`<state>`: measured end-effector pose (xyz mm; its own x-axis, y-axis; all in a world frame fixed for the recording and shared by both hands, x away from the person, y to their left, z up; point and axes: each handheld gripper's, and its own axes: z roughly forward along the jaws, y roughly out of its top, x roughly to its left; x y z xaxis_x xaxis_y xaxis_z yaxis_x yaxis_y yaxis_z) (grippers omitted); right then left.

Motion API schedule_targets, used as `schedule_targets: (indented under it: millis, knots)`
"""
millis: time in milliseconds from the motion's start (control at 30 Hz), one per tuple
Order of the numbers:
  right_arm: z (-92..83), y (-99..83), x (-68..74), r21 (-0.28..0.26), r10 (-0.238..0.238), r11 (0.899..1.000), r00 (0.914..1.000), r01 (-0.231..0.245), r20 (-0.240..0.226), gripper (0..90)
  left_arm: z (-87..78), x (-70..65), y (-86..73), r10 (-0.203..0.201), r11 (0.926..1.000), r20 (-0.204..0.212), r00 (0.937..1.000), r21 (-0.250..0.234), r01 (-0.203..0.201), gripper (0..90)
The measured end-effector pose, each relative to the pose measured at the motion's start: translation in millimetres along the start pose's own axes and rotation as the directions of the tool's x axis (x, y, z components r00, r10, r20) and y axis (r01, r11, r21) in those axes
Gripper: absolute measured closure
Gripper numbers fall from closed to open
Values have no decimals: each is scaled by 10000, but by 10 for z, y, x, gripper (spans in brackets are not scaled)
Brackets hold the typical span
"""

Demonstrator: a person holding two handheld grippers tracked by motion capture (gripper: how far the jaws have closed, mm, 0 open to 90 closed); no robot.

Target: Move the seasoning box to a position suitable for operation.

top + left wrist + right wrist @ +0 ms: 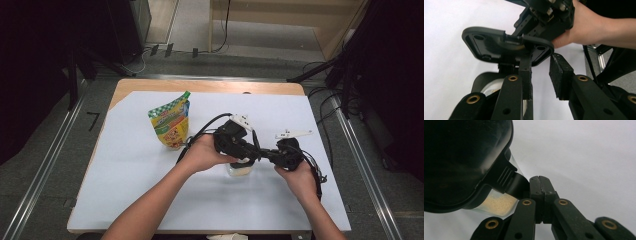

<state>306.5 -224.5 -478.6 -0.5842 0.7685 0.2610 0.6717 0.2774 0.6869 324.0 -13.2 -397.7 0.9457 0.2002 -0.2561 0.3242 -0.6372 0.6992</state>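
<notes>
While both hands meet, jaws flank the container.

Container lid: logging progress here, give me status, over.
Left gripper open, one jaw against black lid edge. Right gripper shut beside lid tab. Clear container of pale grains on table. Snack pouch stands clear.

Both forearms reach in, hands nearly meeting mid-tabletop. Left claw tilted down, jaws parted with gap between pads. Right claw level, jaws pressed together.
</notes>
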Motion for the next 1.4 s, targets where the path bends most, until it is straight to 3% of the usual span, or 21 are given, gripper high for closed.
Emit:
schedule_targets:
  millis: [267, 500, 867, 1067, 1167, 1300, 1400]
  knots:
    - [-6, -11, 3, -29, 47, 10000, 10000, -47, 1, 900, 113, 19, 135, 107, 9994, 107, 9999, 324, -110, 728]
    - [6, -17, 26, 28, 62, 10000, 10000, -62, 51, 900, 159, 84, 154, -200, 9996, 265, 9994, 203, 194, 736]
    - [-95, -59, 54, -254, 40, 9997, 10000, -42, -87, 900, 12, 63, 70, -217, 9997, 117, 9997, 130, 215, 719]
    - [-218, -150, 131, -209, 147, 9997, 9999, -149, -89, 830, -169, 53, -26, -498, 9988, -8, 9988, -9, 498, 695]
    - [-329, -187, 218, -602, 234, 9979, 9993, -252, -295, 725, -284, 52, -115, -574, 9980, 22, 9983, -245, 574, 695]
    - [-373, -239, 289, -621, 109, 9980, 9978, -151, -660, 656, -358, 55, -187, -569, 9980, -154, 9983, -294, 564, 701]
    - [-383, -295, 415, -457, -59, 9990, 9956, 16, -931, 599, -426, 62, -294, -685, 9975, -475, 9965, -205, 676, 613]
